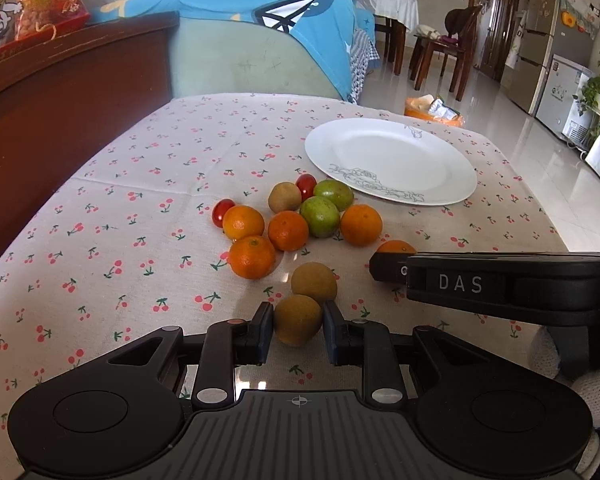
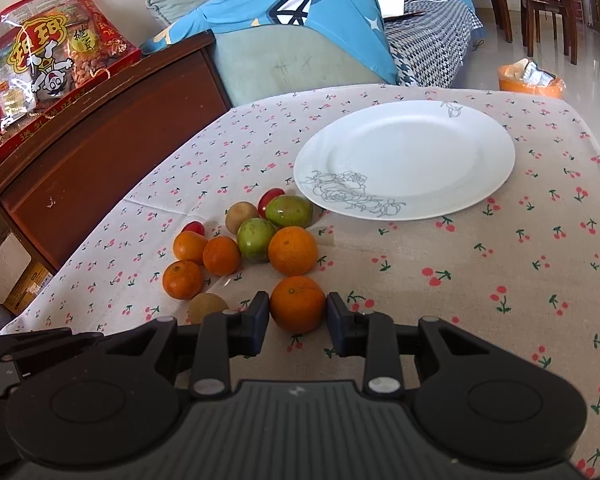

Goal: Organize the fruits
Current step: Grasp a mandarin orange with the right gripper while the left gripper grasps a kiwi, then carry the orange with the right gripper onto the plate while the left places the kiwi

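Your white plate (image 2: 460,152) sits bare on the cherry-print tablecloth (image 2: 500,260), just beyond the fruit cluster (image 1: 300,216). Your right gripper (image 2: 298,316) brackets an orange (image 2: 297,309), apparently clamped. Your left gripper (image 1: 298,322) squeezes a brown fruit (image 1: 297,319) on the cloth.

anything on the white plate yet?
No. The white plate shows only its printed grey flower pattern; no fruit on it. All fruit sits on the tablecloth beside its near-left rim. What lies under the plate is covered.
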The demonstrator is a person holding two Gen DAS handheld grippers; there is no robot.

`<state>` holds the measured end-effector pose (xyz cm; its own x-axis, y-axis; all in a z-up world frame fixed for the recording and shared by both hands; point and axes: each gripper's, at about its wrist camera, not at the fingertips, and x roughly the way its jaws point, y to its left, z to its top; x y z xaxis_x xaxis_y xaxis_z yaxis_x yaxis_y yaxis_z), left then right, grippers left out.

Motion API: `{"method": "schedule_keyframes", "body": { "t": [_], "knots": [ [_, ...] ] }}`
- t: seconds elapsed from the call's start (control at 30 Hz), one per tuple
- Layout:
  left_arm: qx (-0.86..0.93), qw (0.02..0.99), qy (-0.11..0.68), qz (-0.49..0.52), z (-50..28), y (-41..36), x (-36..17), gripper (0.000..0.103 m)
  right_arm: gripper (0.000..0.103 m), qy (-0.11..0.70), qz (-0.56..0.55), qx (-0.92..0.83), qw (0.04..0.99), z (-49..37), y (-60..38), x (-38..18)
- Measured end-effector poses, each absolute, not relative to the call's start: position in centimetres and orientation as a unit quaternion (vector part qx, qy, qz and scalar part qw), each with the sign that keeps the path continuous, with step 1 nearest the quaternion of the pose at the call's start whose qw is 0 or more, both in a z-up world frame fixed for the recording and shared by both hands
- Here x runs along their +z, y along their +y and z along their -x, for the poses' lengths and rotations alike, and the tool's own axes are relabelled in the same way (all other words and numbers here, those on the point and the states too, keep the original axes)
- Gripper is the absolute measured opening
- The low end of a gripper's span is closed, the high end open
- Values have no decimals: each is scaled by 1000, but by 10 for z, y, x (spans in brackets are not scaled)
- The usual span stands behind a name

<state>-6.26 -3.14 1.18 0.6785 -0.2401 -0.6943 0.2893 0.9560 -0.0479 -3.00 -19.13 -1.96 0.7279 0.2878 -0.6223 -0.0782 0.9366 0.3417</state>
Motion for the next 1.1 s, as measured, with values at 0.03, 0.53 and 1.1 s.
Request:
{"method": "schedule_keyframes", "body": {
  "t": [0.03, 0.53, 1.1],
  "knots": [
    [-142, 917, 372, -31, 62, -31, 13, 24, 31, 354, -149, 99, 918, 31, -192, -19],
    [-144, 924, 354, 15, 33, -27, 45, 24, 31, 337, -195, 84, 918, 33, -210, -10],
    [-197, 919, 342, 13, -21, -72, 47, 24, 31, 295, -204, 34, 933, 14, -236, 0]
  ]
}}
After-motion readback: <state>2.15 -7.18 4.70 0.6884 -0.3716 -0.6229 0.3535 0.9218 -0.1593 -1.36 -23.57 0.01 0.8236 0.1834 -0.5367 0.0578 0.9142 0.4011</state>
